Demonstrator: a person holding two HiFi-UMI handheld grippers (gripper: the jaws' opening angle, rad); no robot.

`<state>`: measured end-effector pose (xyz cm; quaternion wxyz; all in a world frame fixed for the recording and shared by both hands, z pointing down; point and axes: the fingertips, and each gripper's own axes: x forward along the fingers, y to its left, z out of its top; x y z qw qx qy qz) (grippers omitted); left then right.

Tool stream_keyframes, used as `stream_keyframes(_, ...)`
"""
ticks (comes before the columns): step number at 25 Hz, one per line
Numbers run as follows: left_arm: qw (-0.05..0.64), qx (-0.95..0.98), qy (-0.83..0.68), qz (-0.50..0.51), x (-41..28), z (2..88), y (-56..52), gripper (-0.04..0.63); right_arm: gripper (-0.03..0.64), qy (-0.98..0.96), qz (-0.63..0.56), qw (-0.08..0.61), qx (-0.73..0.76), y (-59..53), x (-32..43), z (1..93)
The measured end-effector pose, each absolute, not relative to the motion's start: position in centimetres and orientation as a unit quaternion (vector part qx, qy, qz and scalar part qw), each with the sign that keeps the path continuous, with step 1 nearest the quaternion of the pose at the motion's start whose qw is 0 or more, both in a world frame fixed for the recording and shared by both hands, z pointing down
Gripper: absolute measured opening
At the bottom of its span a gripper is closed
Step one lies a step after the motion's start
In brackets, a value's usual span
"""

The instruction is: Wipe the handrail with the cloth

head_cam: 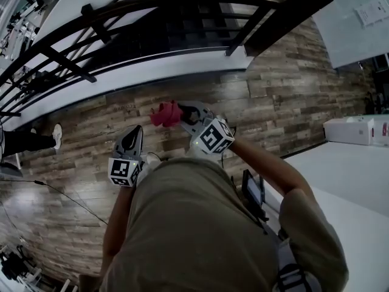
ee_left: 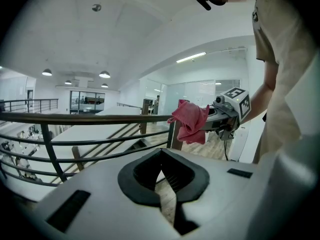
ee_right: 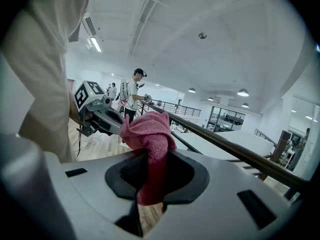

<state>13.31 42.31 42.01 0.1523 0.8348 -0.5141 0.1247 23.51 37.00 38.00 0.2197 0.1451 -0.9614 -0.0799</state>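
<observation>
The dark handrail (head_cam: 152,5) curves across the top of the head view, well ahead of both grippers. A pink-red cloth (head_cam: 165,113) bunches out of my right gripper (head_cam: 182,111), which is shut on it above the wood floor. In the right gripper view the cloth (ee_right: 150,134) hangs between the black pads, and the handrail (ee_right: 225,144) runs off to the right. My left gripper (head_cam: 132,132) is just left of the right one, shut with nothing in it. From the left gripper view (ee_left: 162,156) I see the cloth (ee_left: 191,120) in front of the handrail (ee_left: 90,118).
A thick dark post (head_cam: 292,14) ends the railing at the upper right. White boxes (head_cam: 355,129) sit on a white platform (head_cam: 340,169) at the right. A cable (head_cam: 61,193) trails over the floor. Another person (ee_right: 132,94) stands by the rail farther along.
</observation>
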Motion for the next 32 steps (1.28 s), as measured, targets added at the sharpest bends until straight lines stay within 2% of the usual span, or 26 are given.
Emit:
stream_keyframes(12, 0.141, 0.849, -0.485, 0.156, 17.0, 43.6, 42.9, 0.015, 0.089, -0.950, -0.126, 0.217, 0.185, 40.0, 26.8, 38.8)
stream_keyframes(22, 0.131, 0.849, -0.483, 0.171, 16.6, 44.2, 42.3, 0.015, 0.089, -0.945, -0.130, 0.209, 0.215, 39.6, 26.9, 40.5)
stream_keyframes(32, 0.150, 0.838, -0.491, 0.184, 15.3, 46.1, 42.7, 0.015, 0.089, -0.951, -0.102, 0.198, 0.215, 39.0, 26.1, 42.1)
